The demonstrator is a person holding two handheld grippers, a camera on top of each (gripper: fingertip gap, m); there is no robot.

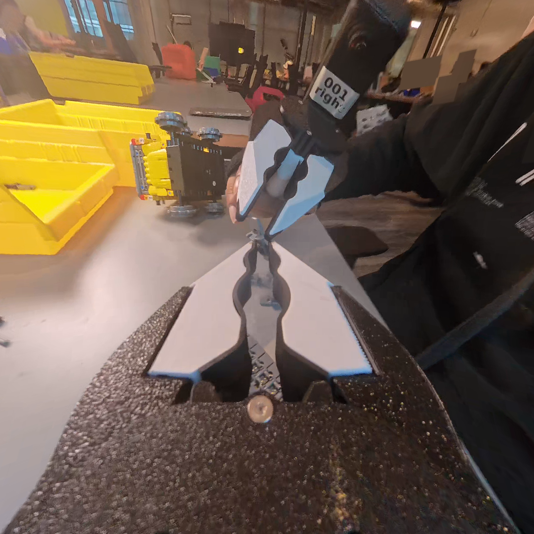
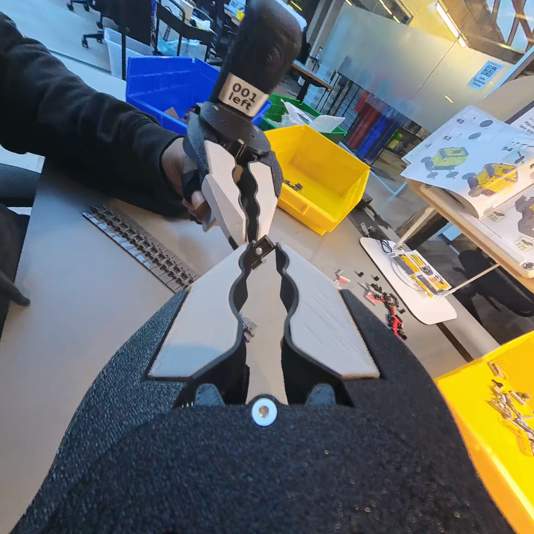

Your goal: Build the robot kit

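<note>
Both tongs [image 1: 261, 245] [image 2: 261, 248] narrow, pinching one small black link [image 2: 259, 250]; white labels [image 2: 242, 95] on handles.

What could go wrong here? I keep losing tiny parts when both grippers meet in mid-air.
The small black piece is pinched only at the fingertips of the left gripper and right gripper; a twist could pop it free. It hangs near the table edge, so a drop may land off the table.

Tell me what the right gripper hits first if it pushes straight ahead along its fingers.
Almost certainly the left gripper. The right gripper already meets it tip to tip at the small black piece. Depth is unclear, but nothing else lies between.
</note>
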